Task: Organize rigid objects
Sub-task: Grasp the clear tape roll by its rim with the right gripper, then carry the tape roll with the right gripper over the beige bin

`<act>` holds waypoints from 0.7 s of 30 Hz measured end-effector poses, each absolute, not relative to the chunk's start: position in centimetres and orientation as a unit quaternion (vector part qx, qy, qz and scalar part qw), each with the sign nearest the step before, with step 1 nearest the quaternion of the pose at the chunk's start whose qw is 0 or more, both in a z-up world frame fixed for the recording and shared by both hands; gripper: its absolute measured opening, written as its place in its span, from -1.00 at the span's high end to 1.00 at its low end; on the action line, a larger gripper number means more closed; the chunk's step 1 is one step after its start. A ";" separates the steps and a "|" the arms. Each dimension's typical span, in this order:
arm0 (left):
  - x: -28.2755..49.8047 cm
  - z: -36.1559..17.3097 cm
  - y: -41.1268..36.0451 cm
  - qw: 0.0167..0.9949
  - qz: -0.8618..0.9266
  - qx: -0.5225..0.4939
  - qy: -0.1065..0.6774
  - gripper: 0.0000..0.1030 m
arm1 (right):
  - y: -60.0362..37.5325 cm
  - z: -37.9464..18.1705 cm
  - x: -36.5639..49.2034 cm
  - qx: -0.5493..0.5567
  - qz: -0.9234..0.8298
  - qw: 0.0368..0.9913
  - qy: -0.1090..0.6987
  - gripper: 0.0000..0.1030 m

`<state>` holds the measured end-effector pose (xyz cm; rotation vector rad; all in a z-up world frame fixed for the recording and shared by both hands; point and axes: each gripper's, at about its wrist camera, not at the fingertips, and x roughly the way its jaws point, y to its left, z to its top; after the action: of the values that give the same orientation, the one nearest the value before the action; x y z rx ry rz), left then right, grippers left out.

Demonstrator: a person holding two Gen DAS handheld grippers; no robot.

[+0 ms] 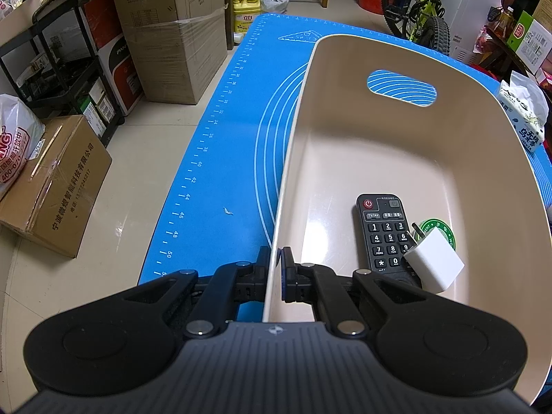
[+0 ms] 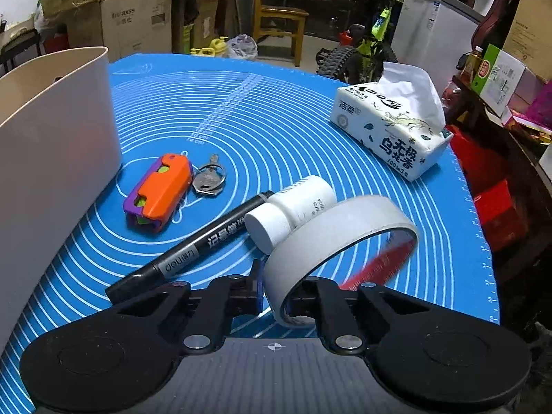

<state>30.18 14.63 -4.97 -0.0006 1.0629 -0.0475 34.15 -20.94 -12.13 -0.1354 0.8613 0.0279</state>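
My left gripper (image 1: pixel 277 258) is shut on the near-left wall of the beige bin (image 1: pixel 293 158), one finger inside and one outside. In the bin lie a black remote (image 1: pixel 383 231), a white charger plug (image 1: pixel 434 264) and a green round sticker (image 1: pixel 436 233). My right gripper (image 2: pixel 274 291) is shut on the near rim of a white tape roll (image 2: pixel 331 238), lifted and tilted above the blue mat (image 2: pixel 276 120). On the mat lie a black marker (image 2: pixel 203 245), a white bottle (image 2: pixel 293 207), an orange-purple toy (image 2: pixel 160 191) and a key (image 2: pixel 207 179). The bin's wall (image 2: pixel 51 145) stands at left.
A tissue pack (image 2: pixel 393 131) sits at the mat's far right; it also shows in the left wrist view (image 1: pixel 524 114). Cardboard boxes (image 1: pixel 55 186), a black shelf cart (image 1: pixel 62 69) and a bicycle (image 1: pixel 417 3) stand on the floor around the table.
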 end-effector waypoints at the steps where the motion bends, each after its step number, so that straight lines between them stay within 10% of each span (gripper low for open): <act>1: 30.2 -5.0 14.6 0.862 -0.023 0.000 0.507 0.86 | -20.9 -12.0 34.1 -0.065 0.011 0.907 0.416 0.62; 21: 30.2 -5.0 14.6 0.862 -0.023 0.000 0.507 0.86 | -20.2 -4.1 31.8 -0.021 0.004 0.950 0.312 0.65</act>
<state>30.18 14.62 -4.97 -0.0002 1.0632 -0.0475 31.83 -20.20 -4.10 -0.0419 0.6352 0.0087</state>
